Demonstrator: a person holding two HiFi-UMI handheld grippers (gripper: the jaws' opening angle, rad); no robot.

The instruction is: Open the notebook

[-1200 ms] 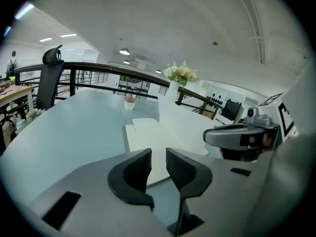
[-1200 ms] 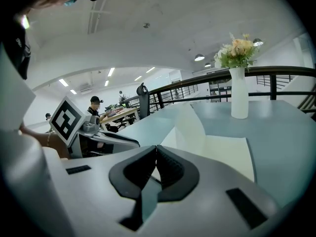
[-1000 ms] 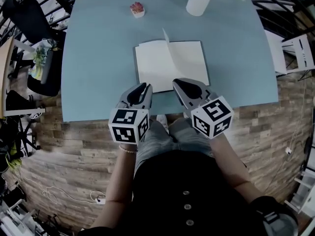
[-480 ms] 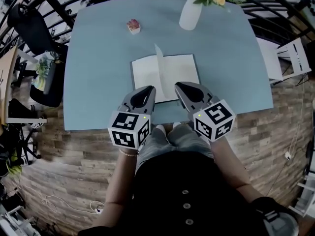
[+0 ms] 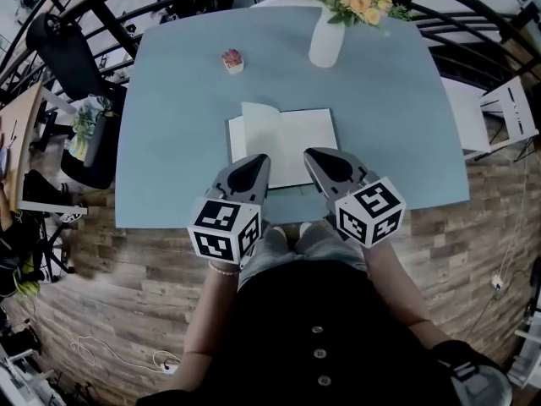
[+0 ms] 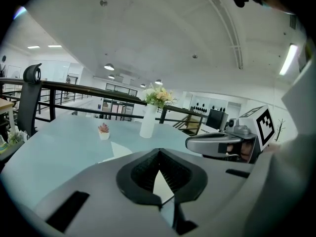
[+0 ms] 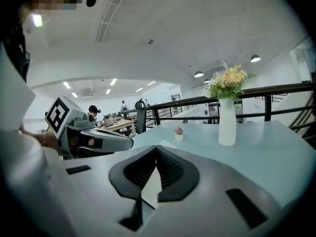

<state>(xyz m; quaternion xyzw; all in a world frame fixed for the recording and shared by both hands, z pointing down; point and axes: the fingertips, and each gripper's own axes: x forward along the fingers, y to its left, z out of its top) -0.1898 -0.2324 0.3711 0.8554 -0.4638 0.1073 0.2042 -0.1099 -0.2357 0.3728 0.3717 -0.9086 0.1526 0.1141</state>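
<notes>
Since the notebook (image 5: 283, 146) already lies open by the near edge of the surface (image 5: 169, 142), the sound move is to draw both tongs clear without brushing its pages. The left tongs (image 5: 259, 159) have just been closing on nothing and are pinched together; the right tongs (image 5: 310, 154) are likewise together, empty.

Blue table (image 5: 169, 142) bears open notebook (image 5: 287, 142), vase (image 5: 325, 45), small pot (image 5: 232, 61).
</notes>
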